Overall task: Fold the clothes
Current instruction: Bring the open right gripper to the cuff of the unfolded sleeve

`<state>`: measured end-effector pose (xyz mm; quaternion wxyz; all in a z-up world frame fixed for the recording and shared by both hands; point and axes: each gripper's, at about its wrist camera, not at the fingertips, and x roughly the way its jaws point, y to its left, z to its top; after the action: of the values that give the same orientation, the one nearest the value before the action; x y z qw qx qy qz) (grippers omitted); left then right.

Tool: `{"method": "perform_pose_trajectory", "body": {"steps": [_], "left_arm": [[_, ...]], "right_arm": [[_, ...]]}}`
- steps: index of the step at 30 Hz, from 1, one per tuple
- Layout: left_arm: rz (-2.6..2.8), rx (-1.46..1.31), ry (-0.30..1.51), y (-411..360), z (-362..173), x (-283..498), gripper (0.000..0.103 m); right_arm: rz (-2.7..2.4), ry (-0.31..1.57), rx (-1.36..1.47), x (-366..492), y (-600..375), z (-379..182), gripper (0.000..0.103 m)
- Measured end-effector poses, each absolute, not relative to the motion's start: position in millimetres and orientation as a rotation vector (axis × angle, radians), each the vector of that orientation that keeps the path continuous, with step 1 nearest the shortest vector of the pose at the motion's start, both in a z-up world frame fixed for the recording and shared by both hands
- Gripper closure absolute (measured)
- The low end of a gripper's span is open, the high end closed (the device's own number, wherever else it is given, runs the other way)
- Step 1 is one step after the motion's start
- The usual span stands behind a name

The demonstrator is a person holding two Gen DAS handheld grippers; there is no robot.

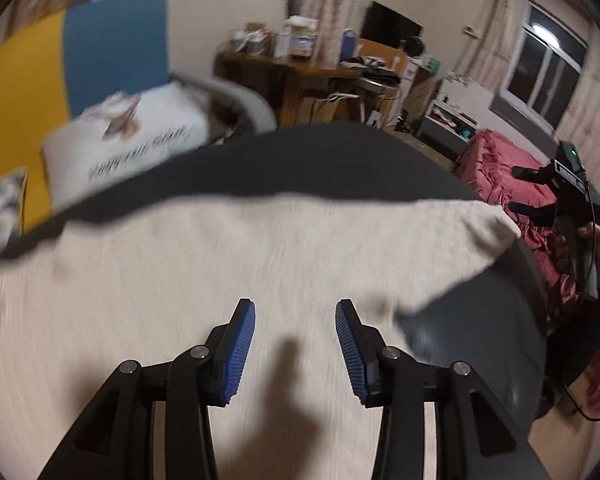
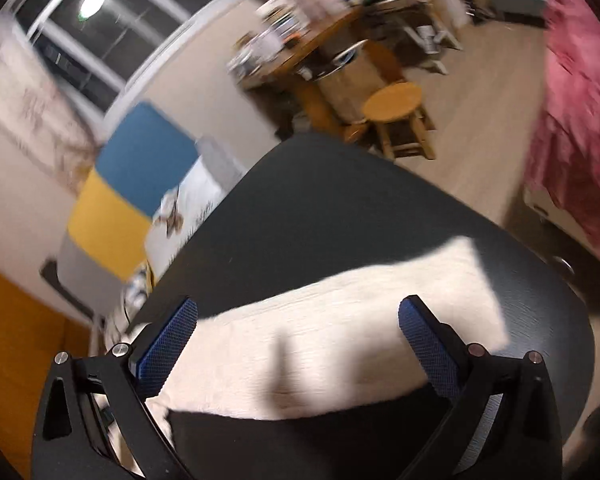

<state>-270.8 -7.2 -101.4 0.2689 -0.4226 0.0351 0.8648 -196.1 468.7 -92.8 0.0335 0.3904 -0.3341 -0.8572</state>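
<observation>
Both the left gripper (image 1: 295,344) and right gripper (image 2: 298,344) are hovering open and empty over the cream garment (image 1: 220,264), which is looking soft and limp, best pinched at its far edge across mid-frame.

— What's carrying everything?

— A dark table (image 1: 340,160), matte black, with a rounded edge.

— And on it?

— One cream cloth (image 1: 220,272), lying flat, blurred in both views. From the left tool's view it covers most of the near side, and a bare dark strip runs along the far side. Its right end tapers to a corner near the rim.

— From the right side?

— Same cloth (image 2: 340,340), a pale band across the table (image 2: 340,208), dark top bare beyond it.
</observation>
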Motion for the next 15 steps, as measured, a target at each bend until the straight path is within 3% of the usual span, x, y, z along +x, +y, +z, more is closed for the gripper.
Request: {"method": "perform_pose_trajectory", "body": {"steps": [9,15], "left_arm": [[2.347,-1.286,0.102,17,-142,-325,0.061],[2.347,-1.242,0.103,24,-127,-319,0.061]], "right_arm": [[-2.608,-0.949,1.339,-243,459,-129,0.001],[-2.608,-0.952,1.345,-242,454,-118,0.004]]}}
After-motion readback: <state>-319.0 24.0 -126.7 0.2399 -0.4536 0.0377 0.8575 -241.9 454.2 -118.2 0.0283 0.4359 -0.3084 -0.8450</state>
